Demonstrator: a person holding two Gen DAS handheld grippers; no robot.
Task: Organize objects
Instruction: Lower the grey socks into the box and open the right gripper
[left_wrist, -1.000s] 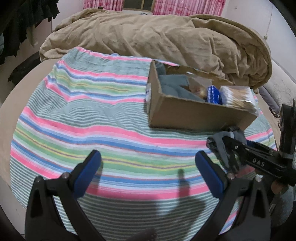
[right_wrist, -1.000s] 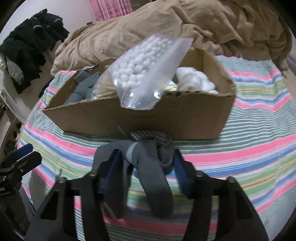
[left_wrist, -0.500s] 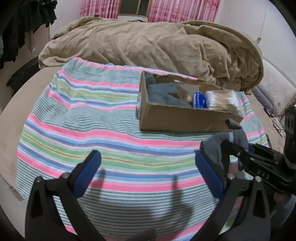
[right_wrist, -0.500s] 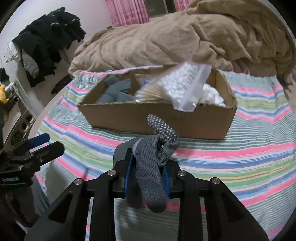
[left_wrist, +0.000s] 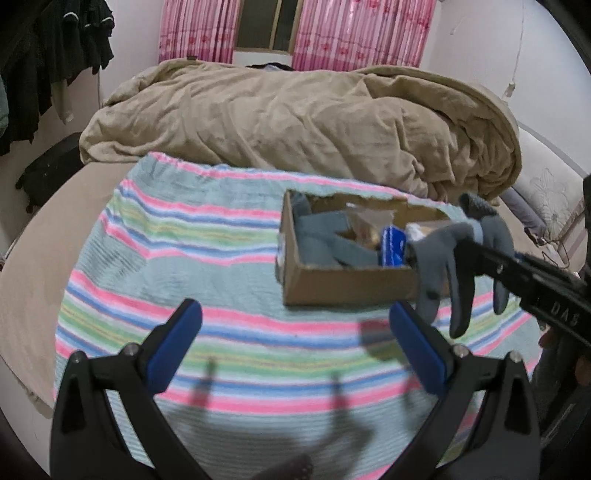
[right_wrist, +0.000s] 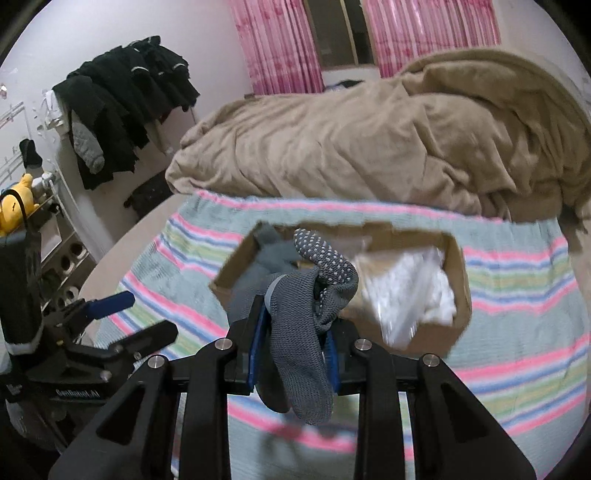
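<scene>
Both grippers hang over the striped towel (left_wrist: 229, 236). Right gripper (right_wrist: 293, 345) pinches a grey glove (right_wrist: 303, 332) between its blue pads, and the glove (dotted on one side) dangles above the towel, just in front of the cardboard box (left_wrist: 332, 286). Left gripper (left_wrist: 295, 339) has its jaws spread wide with nothing between them, near the towel's front edge. Behind the towel lies a tan blanket (left_wrist: 295, 122).

White letters reading "DAS" run along the black body of the right claw (left_wrist: 476, 245), seen from the left wrist. In the right wrist view, the left claw (right_wrist: 142, 317) carries "GenRobot.AI" on its black body.
</scene>
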